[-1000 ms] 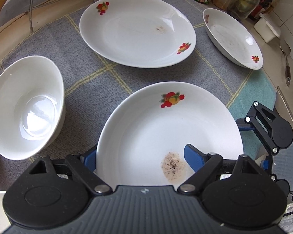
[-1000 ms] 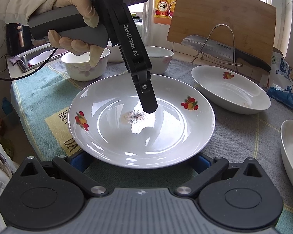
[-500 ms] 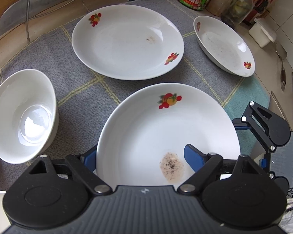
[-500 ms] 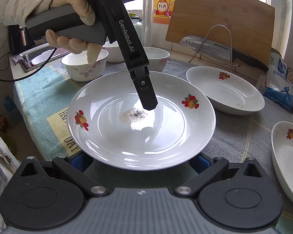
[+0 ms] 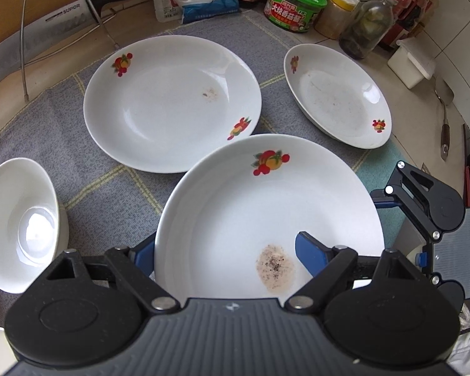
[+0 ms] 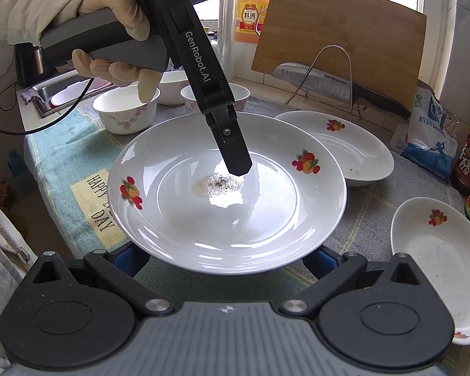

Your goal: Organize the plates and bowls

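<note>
Plate (image 5: 266, 206) with fruit motifs and a speckled residue patch is held clear of the grey checked cloth (image 5: 116, 188). Its rim is clamped by the left gripper (image 5: 225, 250), one finger (image 6: 232, 153) lying inside the dish. The right gripper (image 6: 225, 260) straddles the opposite rim; contact there cannot be confirmed. Two further plates (image 5: 172, 103) lie beyond.

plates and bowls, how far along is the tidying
Nothing looks stacked yet. In hand: the stained plate is gripped at its rim by the left gripper, one finger inside and one outside, with the right gripper at its near edge. Left: two plates lying apart on the cloth, and the bowls standing loose.
</note>
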The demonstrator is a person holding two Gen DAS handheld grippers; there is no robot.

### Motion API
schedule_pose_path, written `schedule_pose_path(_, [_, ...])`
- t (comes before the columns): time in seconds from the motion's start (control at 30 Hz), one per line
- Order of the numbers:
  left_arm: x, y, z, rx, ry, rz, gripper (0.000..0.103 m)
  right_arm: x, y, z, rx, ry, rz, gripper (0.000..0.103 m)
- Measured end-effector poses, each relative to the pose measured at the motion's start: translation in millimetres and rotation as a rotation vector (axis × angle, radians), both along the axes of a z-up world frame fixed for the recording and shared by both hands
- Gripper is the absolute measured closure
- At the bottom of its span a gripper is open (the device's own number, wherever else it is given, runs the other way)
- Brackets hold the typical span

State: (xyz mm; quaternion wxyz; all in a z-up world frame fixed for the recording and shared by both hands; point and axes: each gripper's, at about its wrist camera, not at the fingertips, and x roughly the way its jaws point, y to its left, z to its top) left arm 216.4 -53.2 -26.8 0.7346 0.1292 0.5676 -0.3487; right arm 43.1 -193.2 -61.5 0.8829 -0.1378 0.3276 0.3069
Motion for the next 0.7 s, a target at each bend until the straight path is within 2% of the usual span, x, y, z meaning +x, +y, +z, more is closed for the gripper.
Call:
schedule_pose_path(0.13, [1.4, -16.6, 3.5, 0.003, -0.021, -0.012, 0.018, 0.0, -16.3, 4.3, 0.009, -0.005, -0.015, 0.0])
schedule_pose_path(0.7, [17.0, -95.9, 17.6, -0.011, -0.051, -0.123, 0.018, -4.3, -74.5, 14.9, 0.008, -0.037, -0.127, 0.0])
